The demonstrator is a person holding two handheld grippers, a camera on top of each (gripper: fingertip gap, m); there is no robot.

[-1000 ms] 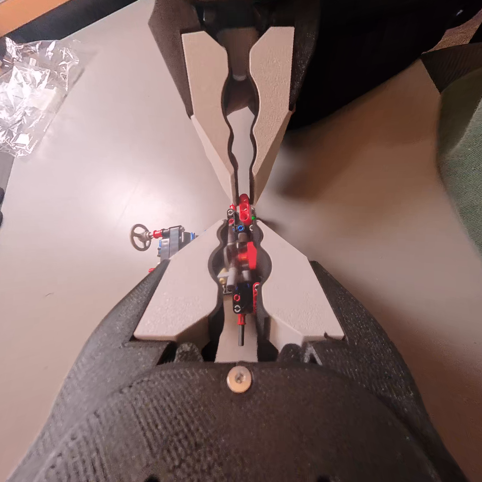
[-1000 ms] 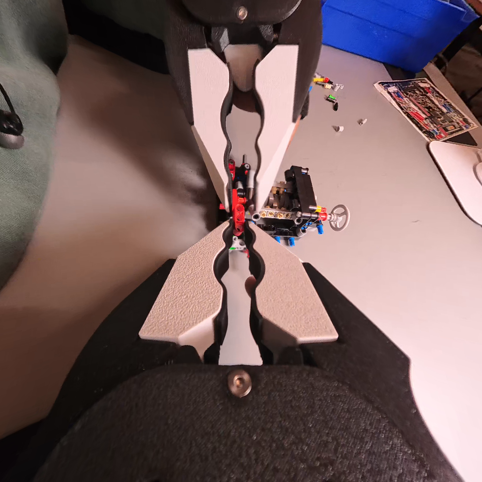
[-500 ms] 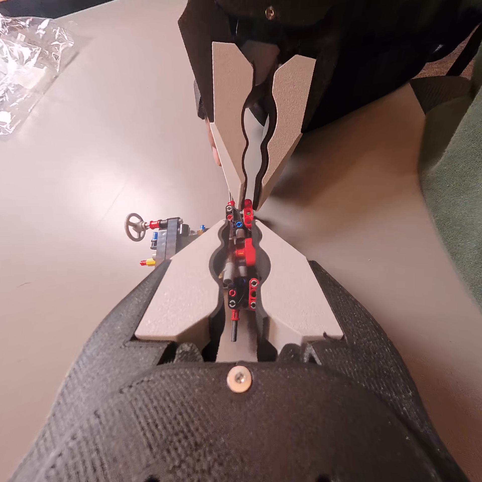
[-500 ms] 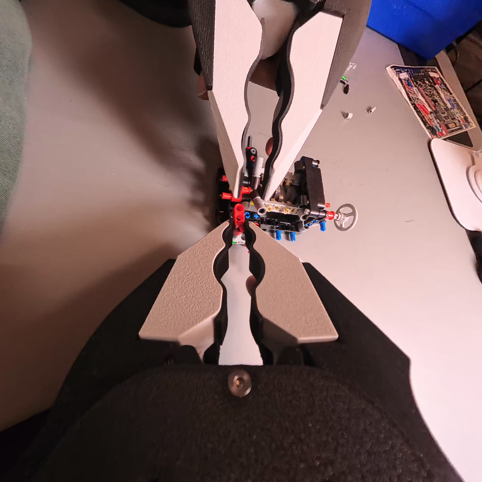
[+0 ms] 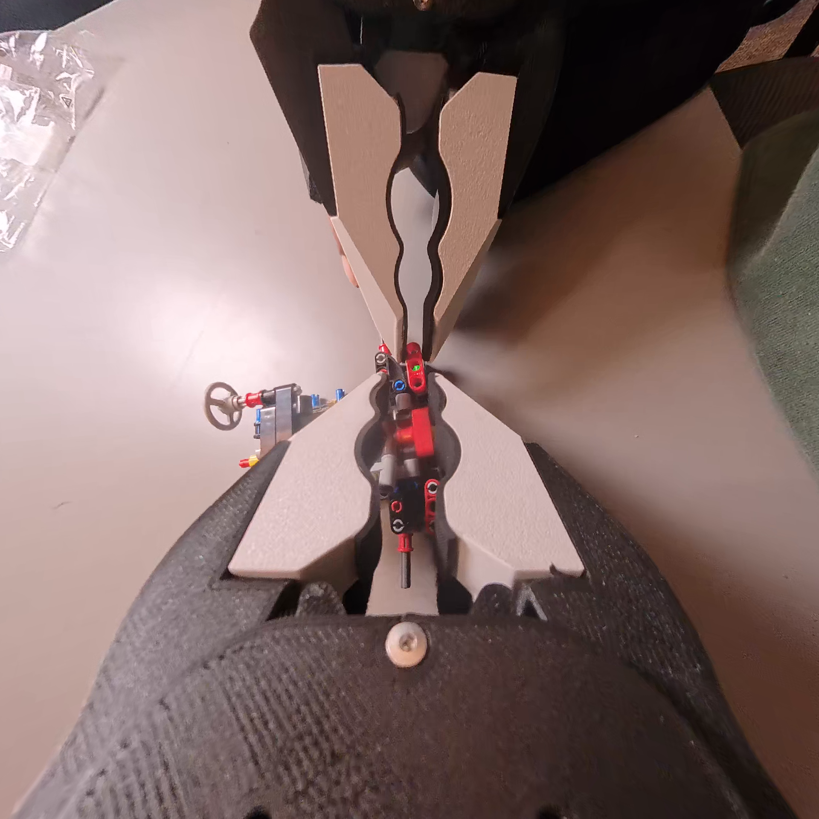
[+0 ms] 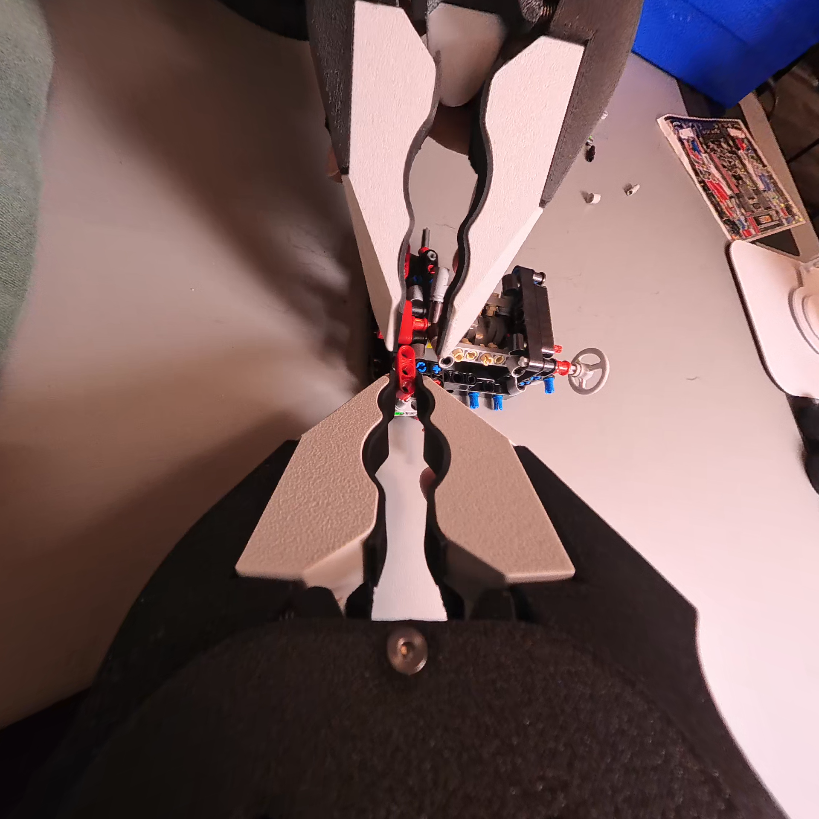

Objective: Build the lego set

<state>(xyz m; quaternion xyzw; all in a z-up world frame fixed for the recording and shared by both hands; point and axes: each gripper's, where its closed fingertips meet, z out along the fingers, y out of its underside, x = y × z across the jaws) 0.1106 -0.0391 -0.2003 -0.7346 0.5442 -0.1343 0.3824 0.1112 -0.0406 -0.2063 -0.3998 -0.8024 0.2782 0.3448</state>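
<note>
Grippers tip to tip, left gripper [image 5: 407, 376] and right gripper [image 6: 405, 381] fingers both clamped on lego assembly [image 5: 410, 438].

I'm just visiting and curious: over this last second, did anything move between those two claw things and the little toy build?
Hardly. The right gripper wobbled and tilted at the tip of the lego assembly, keeping its pinch on the small red piece. The left gripper stayed clamped on the assembly. The grey steering wheel and instruction sheet did not shift.
</note>
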